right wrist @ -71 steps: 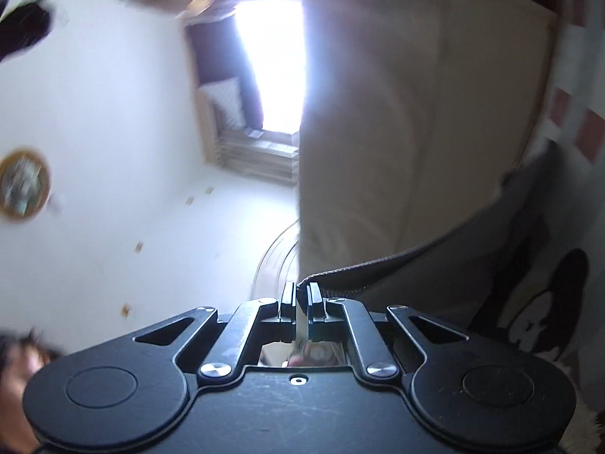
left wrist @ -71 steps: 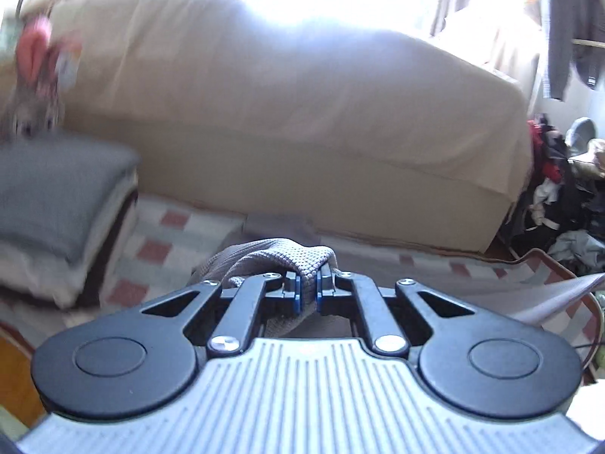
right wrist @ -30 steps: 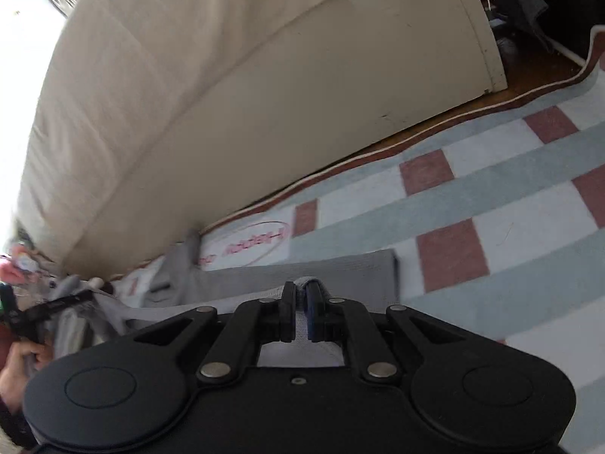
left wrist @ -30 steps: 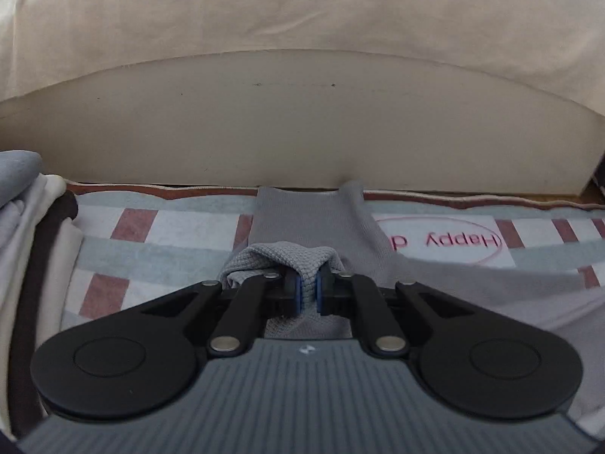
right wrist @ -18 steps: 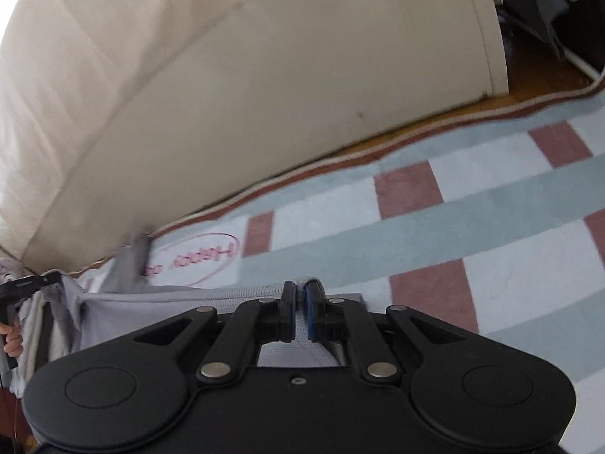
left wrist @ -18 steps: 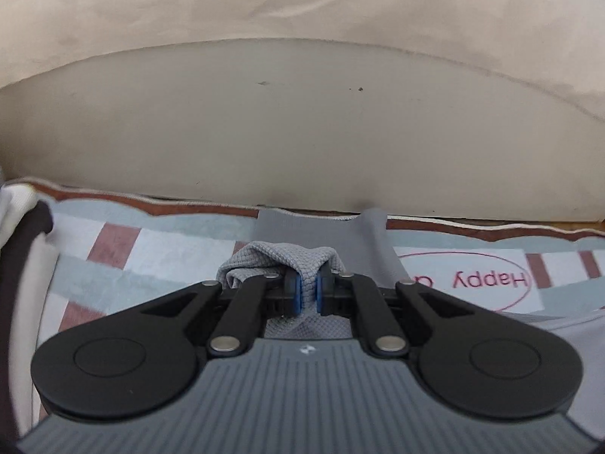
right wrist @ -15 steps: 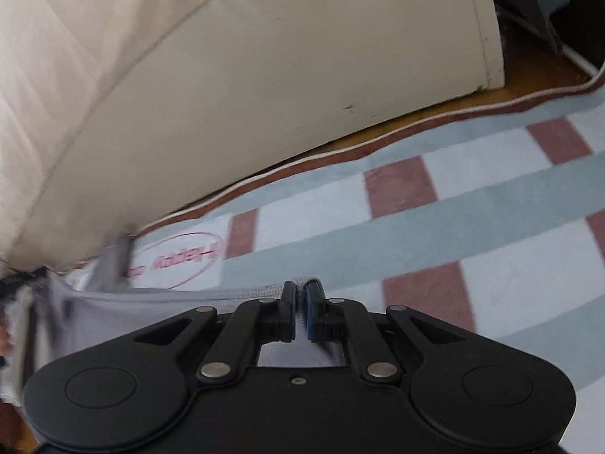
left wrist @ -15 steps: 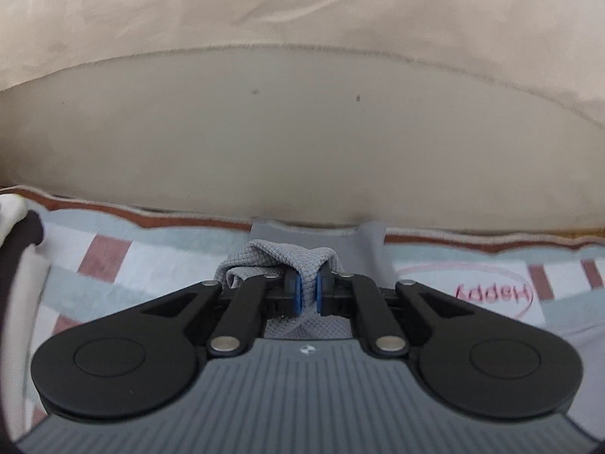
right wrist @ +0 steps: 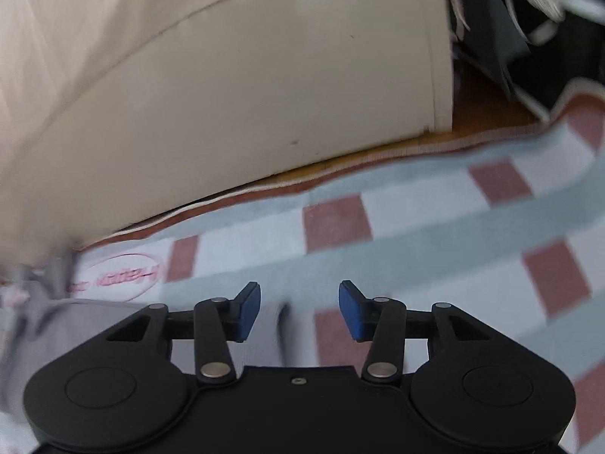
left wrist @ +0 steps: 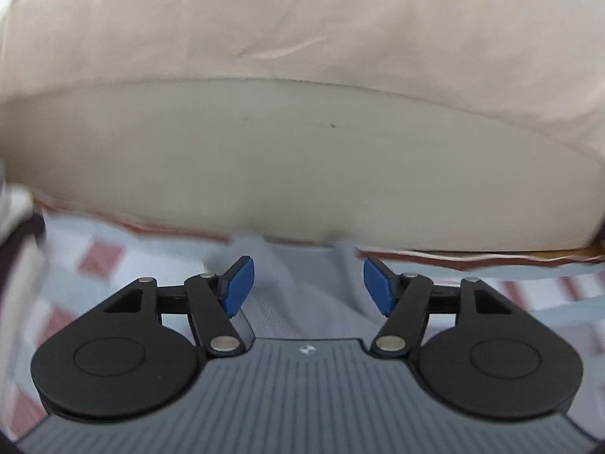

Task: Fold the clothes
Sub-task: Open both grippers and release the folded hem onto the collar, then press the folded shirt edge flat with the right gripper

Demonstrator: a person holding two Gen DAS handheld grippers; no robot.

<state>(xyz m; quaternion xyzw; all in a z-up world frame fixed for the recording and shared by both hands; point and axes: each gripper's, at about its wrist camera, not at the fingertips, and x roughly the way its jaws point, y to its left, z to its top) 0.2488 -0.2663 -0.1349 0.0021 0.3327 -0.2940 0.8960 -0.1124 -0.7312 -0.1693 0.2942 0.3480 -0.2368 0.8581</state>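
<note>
In the left wrist view, the left gripper [left wrist: 308, 289] is standing wide apart, its blue pads [left wrist: 237, 290] gripping nothing. The grey garment [left wrist: 302, 302] is lying flat on the checked rug [left wrist: 94, 261] directly below and just ahead of the gap between the fingers; whether the pads are touching the cloth cannot be told. Past the garment, the cream sofa [left wrist: 302, 159] is filling the upper part of the view, draped with a beige cover [left wrist: 302, 30].

In the right wrist view, the right gripper [right wrist: 298, 310] is also spread wide, holding nothing. The garment [right wrist: 94, 321] is lying to the left of this gripper and beneath its left finger, with its edge [right wrist: 281, 325] running between the two fingers. The bare rug [right wrist: 416, 234] is stretching ahead and to the right. A pink oval with lettering [right wrist: 121, 274] is showing on the rug ahead-left, just beyond the garment. The sofa [right wrist: 245, 94] is rising beyond, and dark blurred clutter [right wrist: 529, 19] is sitting far to the upper right.
</note>
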